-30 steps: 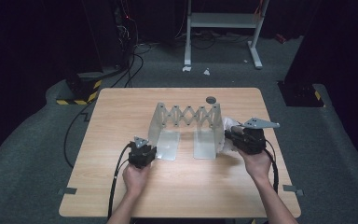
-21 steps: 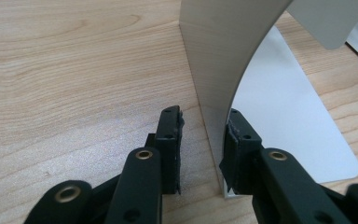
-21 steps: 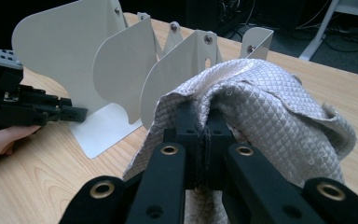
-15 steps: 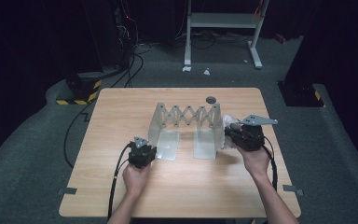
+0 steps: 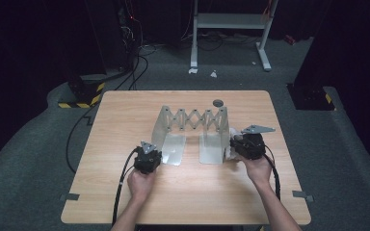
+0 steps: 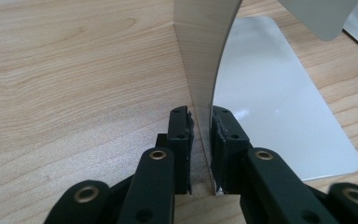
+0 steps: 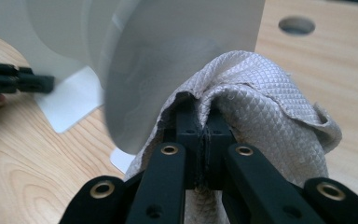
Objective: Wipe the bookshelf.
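High view: a metal expanding rack (image 5: 192,132) stands at the middle of the counter (image 5: 115,192), two upright end plates joined by a scissor lattice. Its long axis runs left to right across the frame, and the flat foot of each plate lies toward the bottom edge.

The left hand-held gripper (image 5: 149,155) sits at the lower left corner of the rack. In the left gripper view the left hand-held gripper (image 6: 200,140) has the thin edge of the left upright plate (image 6: 205,56) between its jaws. The right pad looks to touch the sheet, while a narrow gap shows at the left pad. These jaws have just been closing on that plate edge.

The right hand-held gripper (image 5: 231,147) is at the right end plate, at centre right of the high view. In the right gripper view the right hand-held gripper (image 7: 204,126) has its jaws pressed together on a pale textured cloth (image 7: 270,102), which bunches over them against the plate's outer face. A round hole in the counter (image 7: 296,25) shows at upper right.

Compared with the earlier frames, the right hand-held gripper has dropped lower beside the end plate. The left hand and the rack sit where they did.
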`<action>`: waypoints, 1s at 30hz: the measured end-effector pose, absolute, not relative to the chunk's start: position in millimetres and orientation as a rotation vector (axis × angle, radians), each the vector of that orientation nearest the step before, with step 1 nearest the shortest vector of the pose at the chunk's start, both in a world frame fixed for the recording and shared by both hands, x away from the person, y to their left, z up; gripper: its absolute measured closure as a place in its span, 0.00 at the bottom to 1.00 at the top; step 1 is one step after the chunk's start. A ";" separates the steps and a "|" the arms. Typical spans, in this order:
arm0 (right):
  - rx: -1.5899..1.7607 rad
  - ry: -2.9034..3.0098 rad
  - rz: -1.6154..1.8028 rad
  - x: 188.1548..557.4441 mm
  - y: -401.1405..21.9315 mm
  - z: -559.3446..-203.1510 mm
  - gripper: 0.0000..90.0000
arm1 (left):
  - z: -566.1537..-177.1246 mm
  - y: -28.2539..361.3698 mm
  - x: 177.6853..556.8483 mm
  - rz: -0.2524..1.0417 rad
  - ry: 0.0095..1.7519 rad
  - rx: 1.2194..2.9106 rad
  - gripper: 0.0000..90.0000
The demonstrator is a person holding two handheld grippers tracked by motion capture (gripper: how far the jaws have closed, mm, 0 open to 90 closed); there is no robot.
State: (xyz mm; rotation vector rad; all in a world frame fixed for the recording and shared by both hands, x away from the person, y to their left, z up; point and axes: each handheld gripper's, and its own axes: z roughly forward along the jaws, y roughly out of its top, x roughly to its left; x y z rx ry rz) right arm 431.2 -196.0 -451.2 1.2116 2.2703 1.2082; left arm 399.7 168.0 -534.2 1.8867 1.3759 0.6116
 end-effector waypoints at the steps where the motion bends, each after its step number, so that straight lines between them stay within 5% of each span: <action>1: 1.224 2.275 1.205 432.5 -195.9 -455.2 0.98 | -534.2 168.0 399.6 0.612 1.376 1.887 0.88; 17: 1.370 2.350 1.117 452.2 -191.9 -500.8 0.98 | -534.1 167.7 399.4 0.604 1.360 1.896 0.94; 30: 1.264 2.297 1.218 442.6 -196.5 -454.8 0.98 | -534.0 167.6 399.3 0.603 1.363 1.895 0.94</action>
